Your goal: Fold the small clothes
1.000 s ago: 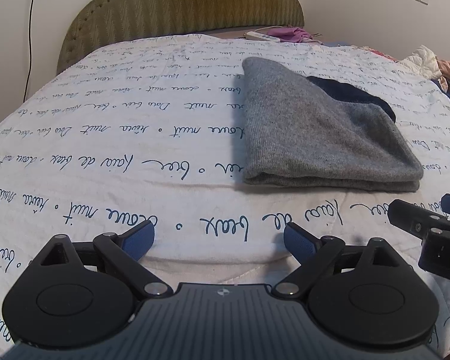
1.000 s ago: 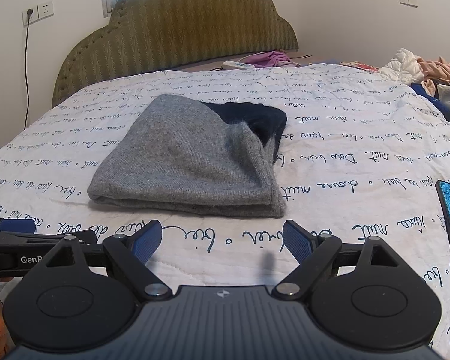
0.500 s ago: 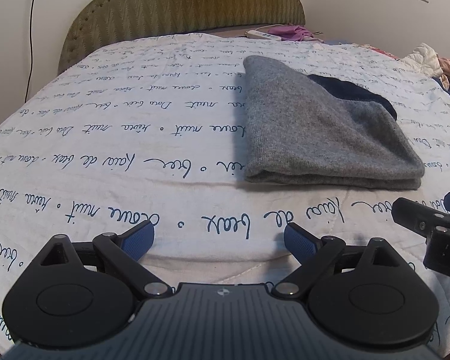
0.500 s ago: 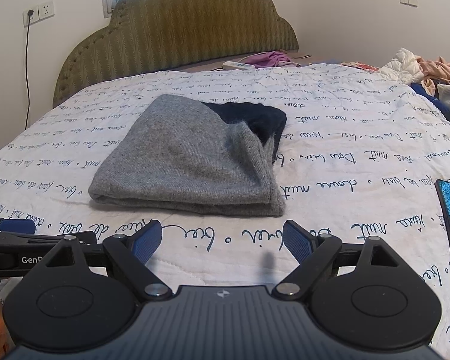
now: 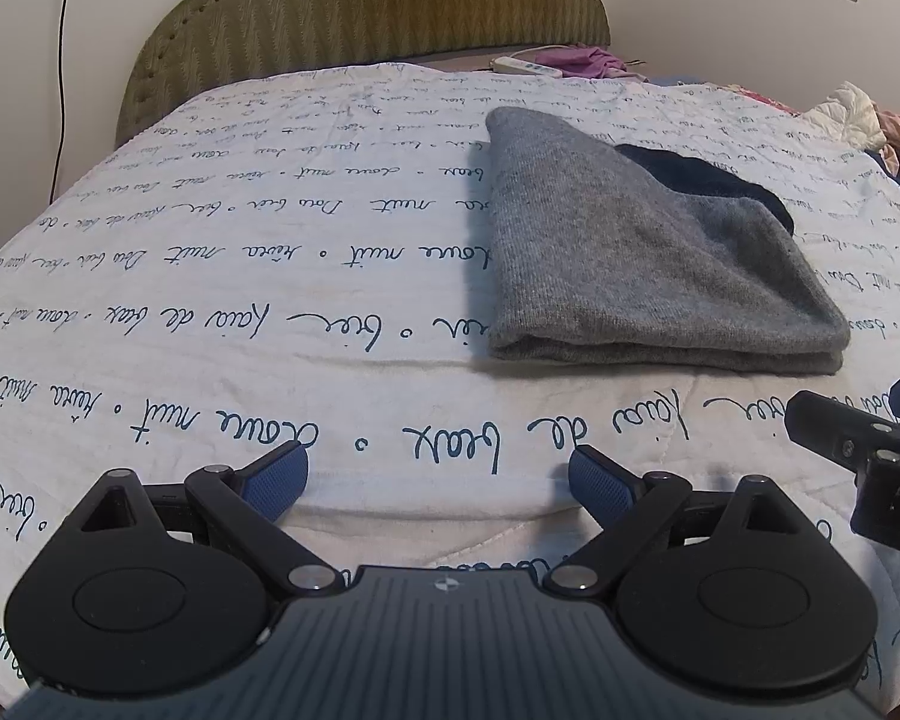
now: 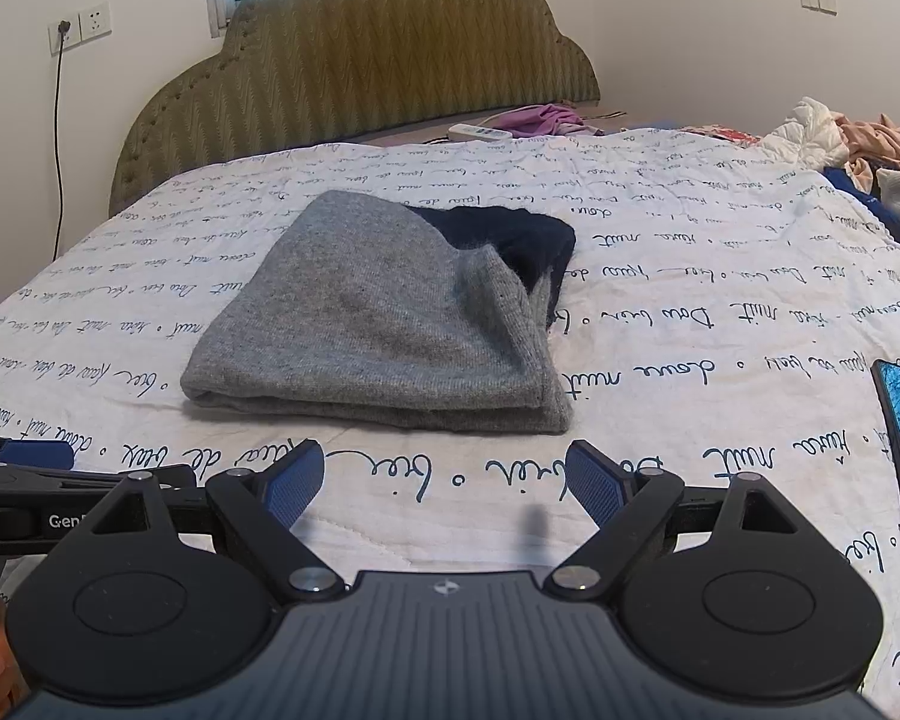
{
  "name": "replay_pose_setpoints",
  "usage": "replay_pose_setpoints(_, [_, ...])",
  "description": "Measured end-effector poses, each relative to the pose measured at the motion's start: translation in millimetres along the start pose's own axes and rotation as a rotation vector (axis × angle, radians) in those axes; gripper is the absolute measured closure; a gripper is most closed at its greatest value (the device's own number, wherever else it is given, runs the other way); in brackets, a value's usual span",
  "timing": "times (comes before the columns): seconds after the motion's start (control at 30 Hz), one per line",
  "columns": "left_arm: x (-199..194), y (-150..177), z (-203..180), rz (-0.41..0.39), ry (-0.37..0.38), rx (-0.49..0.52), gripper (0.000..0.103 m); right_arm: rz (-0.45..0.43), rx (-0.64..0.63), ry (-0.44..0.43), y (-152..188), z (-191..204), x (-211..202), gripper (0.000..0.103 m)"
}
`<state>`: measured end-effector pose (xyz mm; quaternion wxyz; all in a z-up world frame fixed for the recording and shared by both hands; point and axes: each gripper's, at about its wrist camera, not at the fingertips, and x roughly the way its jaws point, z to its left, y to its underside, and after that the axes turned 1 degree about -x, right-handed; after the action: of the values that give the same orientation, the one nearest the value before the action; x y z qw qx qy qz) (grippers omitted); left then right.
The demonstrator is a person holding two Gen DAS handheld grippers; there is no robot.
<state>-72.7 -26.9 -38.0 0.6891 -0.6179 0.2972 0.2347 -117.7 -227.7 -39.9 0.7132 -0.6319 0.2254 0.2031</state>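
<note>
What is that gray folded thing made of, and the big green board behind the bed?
The gray garment looks like soft knitted wool or similar yarn: fine ribs and a fuzzy surface. The headboard looks padded and covered in olive woven fabric, with a zigzag pattern and studs along its edge.

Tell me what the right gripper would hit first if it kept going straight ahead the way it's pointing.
Probably the near folded edge of the gray garment. The right gripper is open, with only bare bedspread between it and that edge; depth is uncertain.
</note>
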Motion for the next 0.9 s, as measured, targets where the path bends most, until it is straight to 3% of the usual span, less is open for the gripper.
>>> replay_pose_setpoints(0.9, [-0.6, -0.1, 0.7, 0.003, -0.001, -0.001, 0.008, 0.001, 0.002, -0.013, 0.4, -0.7, -0.6, 0.015])
